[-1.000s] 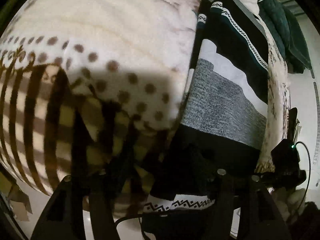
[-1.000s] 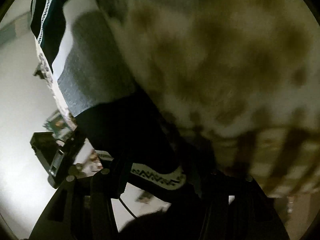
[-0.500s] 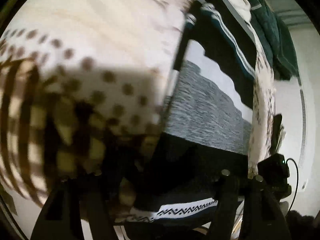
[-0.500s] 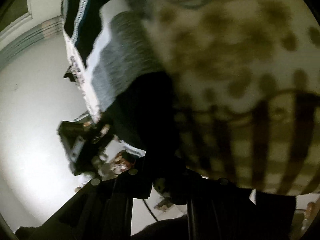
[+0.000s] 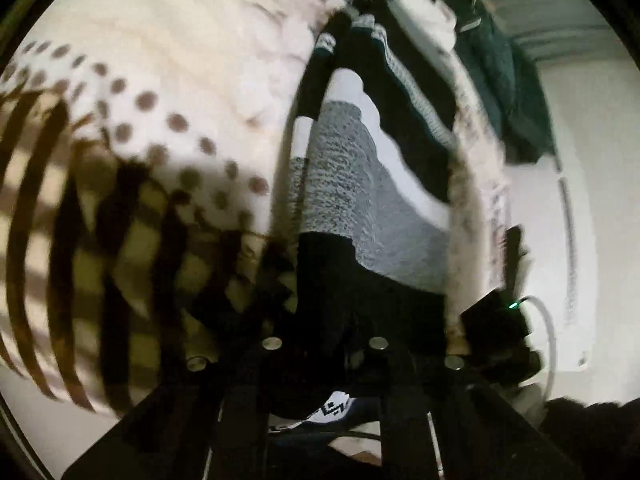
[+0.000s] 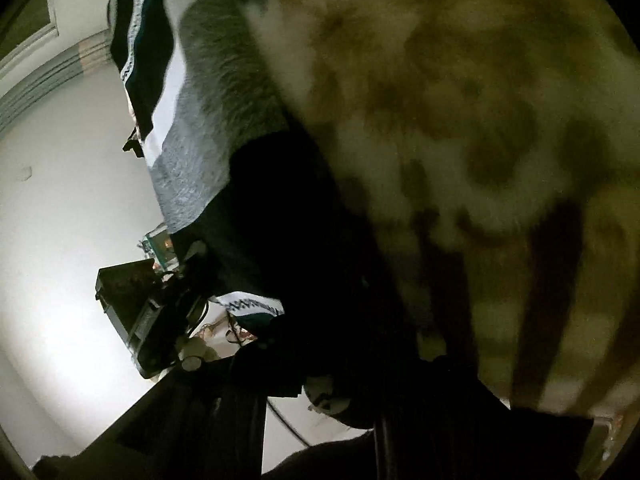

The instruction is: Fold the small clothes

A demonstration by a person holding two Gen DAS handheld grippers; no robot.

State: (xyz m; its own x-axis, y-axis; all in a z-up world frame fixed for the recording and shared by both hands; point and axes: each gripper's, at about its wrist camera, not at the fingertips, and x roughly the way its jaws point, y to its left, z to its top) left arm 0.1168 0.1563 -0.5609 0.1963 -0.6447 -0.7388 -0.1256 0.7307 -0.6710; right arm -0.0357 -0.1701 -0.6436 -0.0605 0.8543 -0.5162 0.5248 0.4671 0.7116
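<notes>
A knit sweater [image 5: 344, 184] with black, grey and white bands lies on a cream blanket. Its black hem with a white zigzag trim [image 5: 332, 408] hangs over the near edge. My left gripper [image 5: 324, 360] is shut on the black hem, whose cloth bunches between the fingers. The same sweater [image 6: 208, 120] runs up the left of the right wrist view. My right gripper [image 6: 320, 384] is shut on its black hem; the fingertips are lost in dark cloth.
The cream blanket [image 5: 160, 80] with brown dots and stripes covers the surface and fills the right wrist view [image 6: 460, 120]. Dark green clothes [image 5: 500, 92] lie at the far end. A black device with a green light [image 5: 500, 312] and white cable sits right of the sweater.
Both grippers have closed on the sweater's black hem and lifted it. The left side of the sweater has folded up into a ridge. Both views are blurred by motion.
</notes>
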